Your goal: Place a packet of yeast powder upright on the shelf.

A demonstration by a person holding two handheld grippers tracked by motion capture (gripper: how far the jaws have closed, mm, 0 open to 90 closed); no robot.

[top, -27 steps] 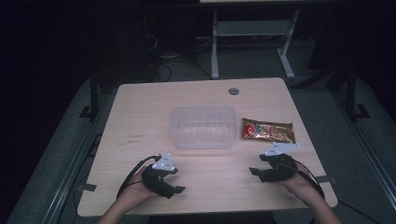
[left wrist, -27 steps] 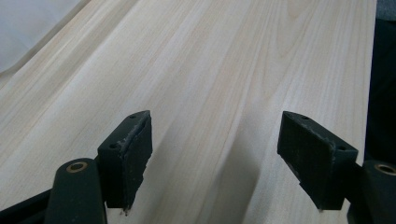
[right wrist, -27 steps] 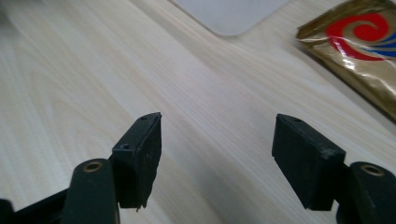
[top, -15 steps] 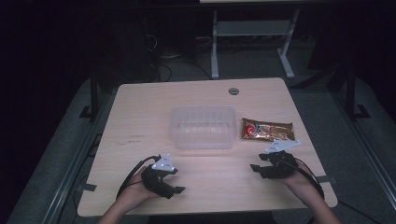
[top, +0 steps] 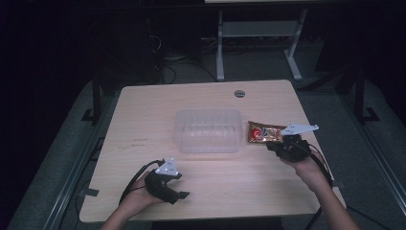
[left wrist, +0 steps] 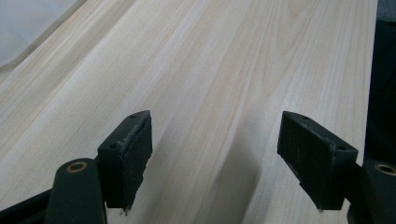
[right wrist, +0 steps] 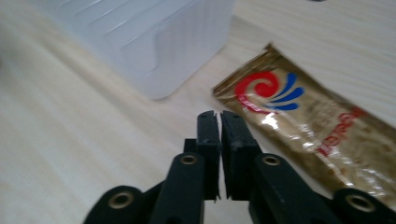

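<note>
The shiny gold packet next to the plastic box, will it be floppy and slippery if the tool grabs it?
Probably floppy: the gold packet lies flat and thin on the table, with crinkles in its foil. Its glossy surface catches the light, so it may slide when pushed. It looks light for its size, and the shut right tool would have to open before gripping an edge.

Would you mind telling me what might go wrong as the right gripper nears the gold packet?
The right gripper is shut, so unless it opens it may only push the gold packet along the table. The packet lies flat, giving little edge to pinch. It also lies close beside the clear container, which the gripper might bump.
</note>
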